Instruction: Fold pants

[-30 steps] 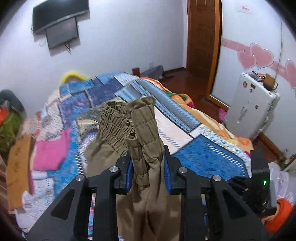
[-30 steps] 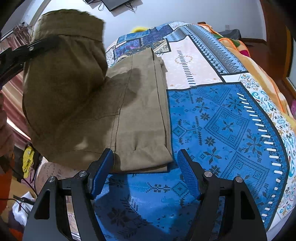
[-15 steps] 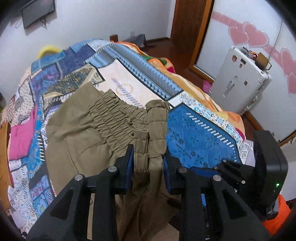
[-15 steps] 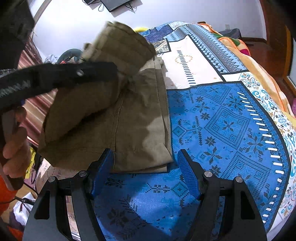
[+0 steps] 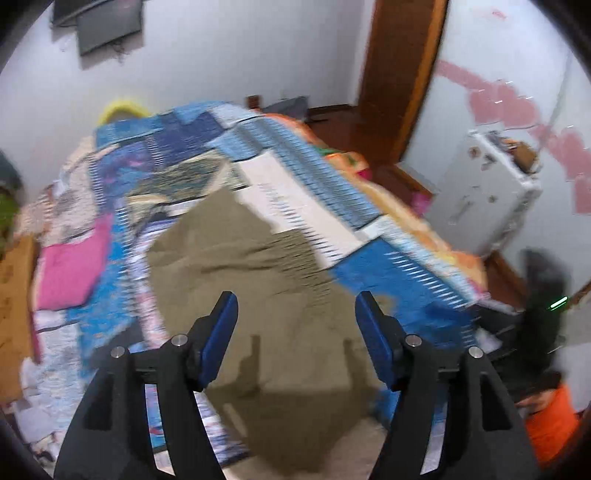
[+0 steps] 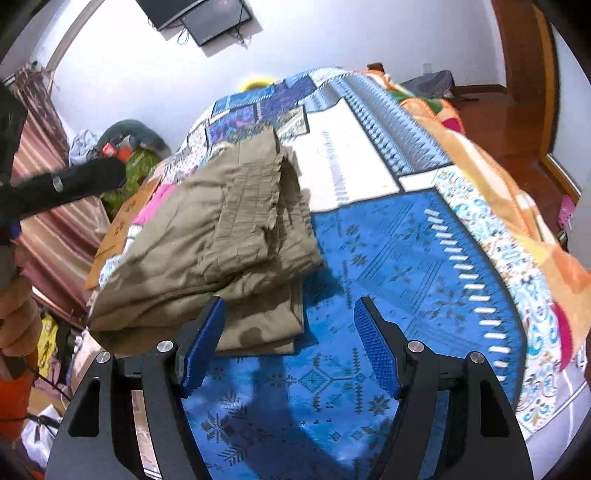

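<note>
Pants (image 6: 236, 236) lie folded near the bed's (image 6: 424, 258) left edge, both tools, left (image 5: 295, 321) and right (image 6: 288, 325), spread and empty; the loose top layer could slump open or slide off the edge.

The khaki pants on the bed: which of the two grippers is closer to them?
Probably right. The right gripper, open, has one finger at the pants' near edge; the left gripper, open, seems to hover above them.

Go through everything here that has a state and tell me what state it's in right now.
left tongs: open, holding nothing, above the pants
right tongs: open, holding nothing
pants: folded over in layers, lying on the bedspread, not held
bedspread: spread flat over the bed
wall screen: dark
</note>
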Demonstrator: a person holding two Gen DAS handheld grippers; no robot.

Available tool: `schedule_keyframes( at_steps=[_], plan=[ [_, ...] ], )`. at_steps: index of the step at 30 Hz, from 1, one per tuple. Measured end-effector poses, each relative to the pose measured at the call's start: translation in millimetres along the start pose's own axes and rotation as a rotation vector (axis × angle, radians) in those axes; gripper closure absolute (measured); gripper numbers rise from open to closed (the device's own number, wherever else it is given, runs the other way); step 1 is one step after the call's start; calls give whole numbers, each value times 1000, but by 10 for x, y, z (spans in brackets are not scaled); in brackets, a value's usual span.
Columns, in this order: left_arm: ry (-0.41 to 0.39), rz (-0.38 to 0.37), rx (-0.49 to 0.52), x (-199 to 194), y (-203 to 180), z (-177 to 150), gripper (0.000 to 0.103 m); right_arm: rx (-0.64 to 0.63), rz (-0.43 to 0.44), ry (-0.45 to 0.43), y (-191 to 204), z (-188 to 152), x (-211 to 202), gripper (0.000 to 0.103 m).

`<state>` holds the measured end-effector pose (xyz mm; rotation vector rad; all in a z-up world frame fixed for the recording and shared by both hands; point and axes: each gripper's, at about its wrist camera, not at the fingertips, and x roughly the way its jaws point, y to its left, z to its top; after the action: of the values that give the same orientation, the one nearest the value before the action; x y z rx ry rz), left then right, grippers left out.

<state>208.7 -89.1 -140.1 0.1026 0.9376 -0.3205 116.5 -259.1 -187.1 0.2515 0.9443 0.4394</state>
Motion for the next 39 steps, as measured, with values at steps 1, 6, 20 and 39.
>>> schedule_keyframes(
  at_steps=[1, 6, 20, 39],
  plan=[
    [20, 27, -8, 47, 85, -64, 37, -2, 1, -11, 8, 26, -35, 35],
    [146, 83, -25, 352, 327, -450, 37, -42, 1, -62, 142, 200, -137, 35],
    [79, 193, -75, 176, 1015, -155, 26, -13, -4, 17, 239, 84, 486, 35],
    [214, 49, -301, 1529, 1819, 251, 64, -12, 41, 11, 173, 81, 468, 34]
  ],
)
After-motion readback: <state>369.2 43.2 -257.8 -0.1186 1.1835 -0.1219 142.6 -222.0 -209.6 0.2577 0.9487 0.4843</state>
